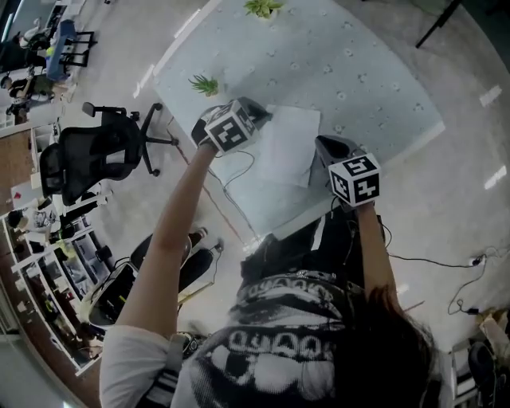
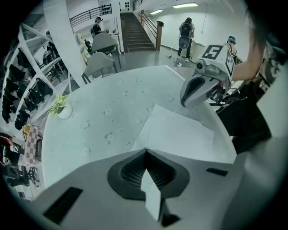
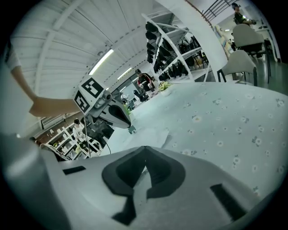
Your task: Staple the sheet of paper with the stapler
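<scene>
A white sheet of paper (image 1: pixel 283 143) lies flat on the table near its front edge; it also shows in the left gripper view (image 2: pixel 173 130) and the right gripper view (image 3: pixel 144 134). My left gripper (image 1: pixel 261 115) points steeply down at the sheet's left corner, its jaws shut with nothing seen between them. From the right gripper view the left gripper (image 3: pixel 130 127) has its tip right at the paper. My right gripper (image 1: pixel 320 143) hovers by the sheet's right edge, shut and empty, and appears in the left gripper view (image 2: pixel 184 102). No stapler is in any view.
The table (image 1: pixel 374 72) wears a pale flowered cloth and carries two small potted plants (image 1: pixel 205 84) (image 1: pixel 263 8). A black office chair (image 1: pixel 88 155) stands on the floor to the left. Cables (image 1: pixel 446 263) trail on the floor at right. People stand in the background (image 2: pixel 185 31).
</scene>
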Motion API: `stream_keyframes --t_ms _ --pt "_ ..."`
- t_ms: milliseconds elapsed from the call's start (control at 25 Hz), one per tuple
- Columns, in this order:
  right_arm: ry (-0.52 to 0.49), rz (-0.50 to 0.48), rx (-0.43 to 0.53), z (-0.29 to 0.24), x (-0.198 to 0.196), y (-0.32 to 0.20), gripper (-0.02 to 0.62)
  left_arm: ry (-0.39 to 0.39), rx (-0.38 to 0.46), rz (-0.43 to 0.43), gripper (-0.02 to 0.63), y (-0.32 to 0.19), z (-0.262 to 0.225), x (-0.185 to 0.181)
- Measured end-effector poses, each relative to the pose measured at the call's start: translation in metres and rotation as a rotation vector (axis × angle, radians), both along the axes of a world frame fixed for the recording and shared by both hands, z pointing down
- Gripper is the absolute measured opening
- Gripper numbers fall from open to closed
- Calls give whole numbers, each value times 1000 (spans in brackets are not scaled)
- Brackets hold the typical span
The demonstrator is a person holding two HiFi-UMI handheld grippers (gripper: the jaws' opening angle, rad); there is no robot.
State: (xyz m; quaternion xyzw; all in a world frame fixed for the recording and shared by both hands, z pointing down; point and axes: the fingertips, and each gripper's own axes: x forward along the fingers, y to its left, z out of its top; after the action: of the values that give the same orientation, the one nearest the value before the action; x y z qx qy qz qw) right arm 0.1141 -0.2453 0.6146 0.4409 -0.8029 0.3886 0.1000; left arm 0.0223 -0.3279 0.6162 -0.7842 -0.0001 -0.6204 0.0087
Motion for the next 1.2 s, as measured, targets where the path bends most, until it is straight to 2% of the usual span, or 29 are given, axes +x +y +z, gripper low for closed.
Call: stream_keyframes --t_ms 160,440,520,640,720,880,1040,1200 --pt "-18 18 1 -2 7 0 0 -57 -47 59 3 5 4 1" --pt "5 -12 16 -2 5 0 0 -230 -106 230 5 6 9 6" --pt "22 -27 17 -1 3 1 0 -222 -113 202 5 9 10 5" --pt "25 -43 16 0 -3 1 0 -150 -83 127 3 9 9 3" --pt "25 -54 16 -1 -5 -1 0 -138 -66 102 3 8 8 3" --pt "41 -84 9 0 -8 0 0 -167 -79 122 3 3 8 9" --pt "50 -118 -7 2 -17 4 0 -237 -84 157 3 11 18 10" --pt "60 -158 -17 4 -25 9 0 -261 -108 141 5 7 17 3"
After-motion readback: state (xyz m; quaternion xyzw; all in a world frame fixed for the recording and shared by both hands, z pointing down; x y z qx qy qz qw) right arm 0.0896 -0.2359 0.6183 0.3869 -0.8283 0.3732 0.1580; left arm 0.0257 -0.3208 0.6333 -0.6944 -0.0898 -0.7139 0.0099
